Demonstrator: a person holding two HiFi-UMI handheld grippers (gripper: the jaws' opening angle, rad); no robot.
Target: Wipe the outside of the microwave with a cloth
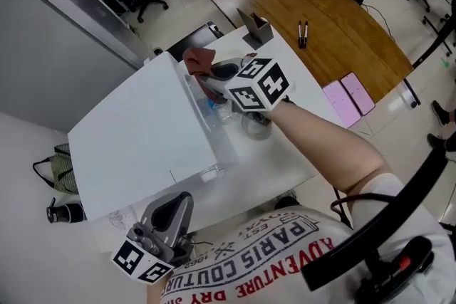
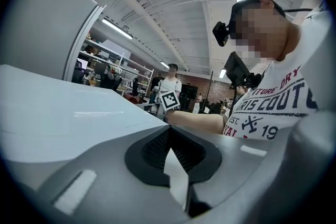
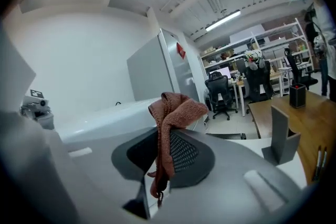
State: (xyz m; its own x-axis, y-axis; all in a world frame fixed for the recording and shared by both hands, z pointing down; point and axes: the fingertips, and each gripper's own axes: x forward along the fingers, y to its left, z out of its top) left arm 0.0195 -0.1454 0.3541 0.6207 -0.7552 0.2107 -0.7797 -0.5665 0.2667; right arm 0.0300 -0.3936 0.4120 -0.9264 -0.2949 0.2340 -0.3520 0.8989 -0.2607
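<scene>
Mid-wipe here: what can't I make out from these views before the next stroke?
- Face of the microwave beside the cloth: head view, covered by the right gripper and its marker cube.
- Whether the cloth touches the microwave: right gripper view shows it bunched above the shut jaws, not the contact.
- Handle end of the left gripper: head view, hidden by the shirt.

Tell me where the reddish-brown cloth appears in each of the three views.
Head view: cloth upper centre, at the right gripper's tips, beside the microwave's corner.
Left gripper view: perhaps the tiny red patch left of the marker cube; too small to tell.
Right gripper view: centre, clamped between the jaws.
Shared landmark: the white microwave top.
</scene>
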